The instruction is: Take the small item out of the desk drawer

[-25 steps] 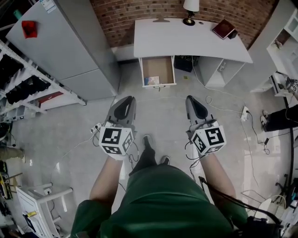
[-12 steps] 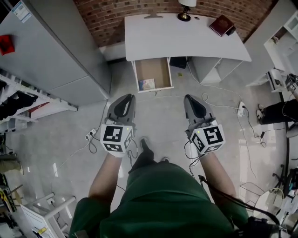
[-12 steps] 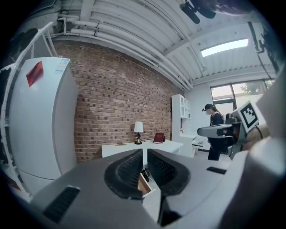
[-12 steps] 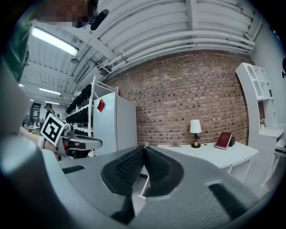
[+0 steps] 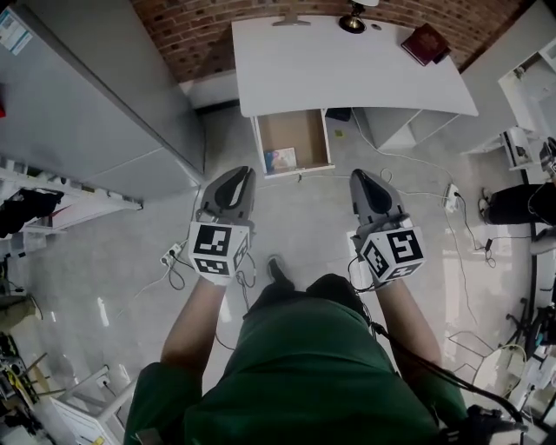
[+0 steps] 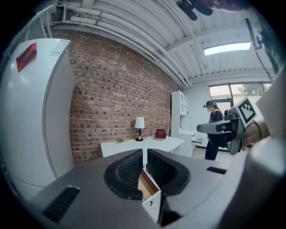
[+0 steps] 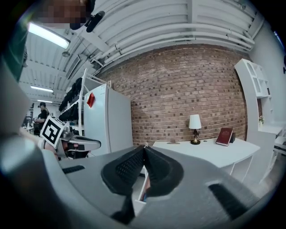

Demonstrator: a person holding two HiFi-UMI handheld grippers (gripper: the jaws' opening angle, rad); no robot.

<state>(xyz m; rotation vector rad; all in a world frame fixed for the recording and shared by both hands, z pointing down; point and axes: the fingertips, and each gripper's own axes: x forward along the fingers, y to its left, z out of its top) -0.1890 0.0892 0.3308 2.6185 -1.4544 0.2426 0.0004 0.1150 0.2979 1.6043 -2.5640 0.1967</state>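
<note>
A white desk [image 5: 347,69] stands against the brick wall, its drawer [image 5: 294,139] pulled out over the floor. A small pale-blue item [image 5: 281,159] lies in the drawer's front left corner. My left gripper [image 5: 234,174] hangs just short of the drawer front, slightly left of it, shut and empty. My right gripper [image 5: 362,176] is level with it, to the drawer's right, also shut and empty. In the left gripper view the drawer [image 6: 149,190] shows below the closed jaws. The right gripper view shows the drawer [image 7: 142,190] low behind its jaws.
A tall grey cabinet [image 5: 87,96] flanks the desk on the left. A lamp [image 5: 353,19] and a red book [image 5: 425,42] sit on the desk. Cables [image 5: 174,256] and a power strip [image 5: 450,198] lie on the floor. A person [image 6: 213,134] stands by white shelves at right.
Both grippers have moved forward towards the desk, and the drawer now lies much closer ahead of them. Their jaws have stayed shut.
</note>
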